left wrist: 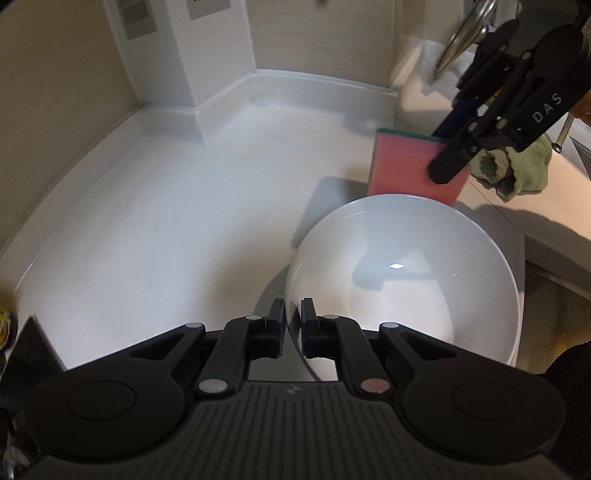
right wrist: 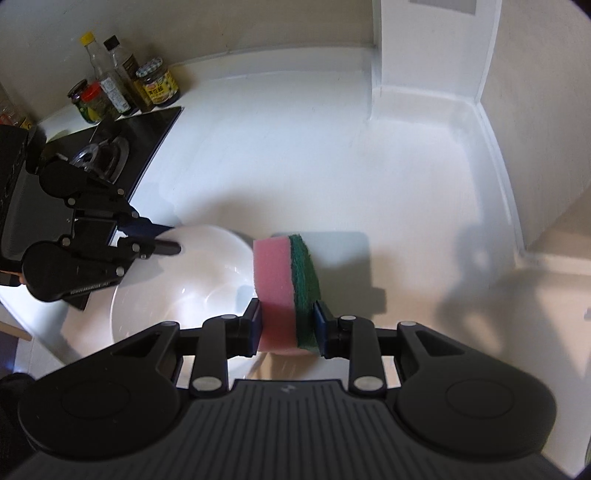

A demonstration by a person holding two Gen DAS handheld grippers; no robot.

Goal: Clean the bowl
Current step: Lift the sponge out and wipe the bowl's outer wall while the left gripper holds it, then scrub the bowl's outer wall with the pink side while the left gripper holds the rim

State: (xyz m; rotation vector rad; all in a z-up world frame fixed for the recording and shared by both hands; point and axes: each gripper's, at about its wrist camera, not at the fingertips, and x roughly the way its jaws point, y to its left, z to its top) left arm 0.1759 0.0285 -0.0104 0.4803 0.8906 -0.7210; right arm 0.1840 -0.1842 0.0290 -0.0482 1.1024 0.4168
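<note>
A white bowl (left wrist: 406,273) is held above the white counter (left wrist: 166,221). My left gripper (left wrist: 293,325) is shut on the bowl's near rim, one finger inside and one outside. The bowl also shows in the right wrist view (right wrist: 184,288), with the left gripper (right wrist: 162,240) on its far-left rim. My right gripper (right wrist: 288,325) is shut on a pink sponge with a green scouring side (right wrist: 280,280), held upright just above the bowl's right rim. In the left wrist view the sponge (left wrist: 402,166) hangs beyond the bowl's far rim, pinched by the right gripper (left wrist: 452,162).
A green cloth (left wrist: 517,170) lies on the counter at the right near a metal tap (left wrist: 465,33). Several bottles and jars (right wrist: 122,88) stand at the back left beside a black stove top (right wrist: 122,144). White walls close the counter's back corner (right wrist: 424,92).
</note>
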